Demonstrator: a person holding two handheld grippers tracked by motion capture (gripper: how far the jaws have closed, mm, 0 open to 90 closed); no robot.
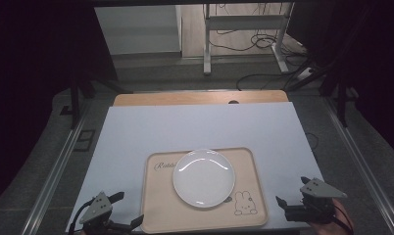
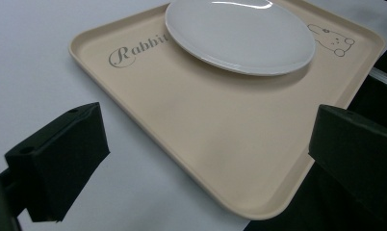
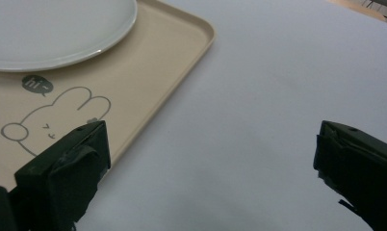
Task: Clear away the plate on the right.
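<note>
Table [image 1: 136,132]: I see a pale sheet covering most of the top, with a strip of bare wood at the far edge.
Tray [image 1: 158,215]: I find a beige, round-cornered tray on the sheet at the near middle. It carries the word "Rabbit" at its far left and a line-drawn rabbit [image 1: 245,204] with a small "hi" bubble at its near right.
Plate [image 1: 204,177]: I see a white, empty round plate lying flat in the tray, toward its far side and slightly left of the rabbit drawing.
Left gripper [image 1: 122,211]: I read its jaws as spread wide, holding nothing. It sits just off the tray's near left corner; in the left gripper view that corner lies between the two jaws.
Right gripper [image 1: 293,192]: I read its jaws as wide apart and empty. It sits near the sheet's near right edge, beside the tray's right rim, over bare sheet.
</note>
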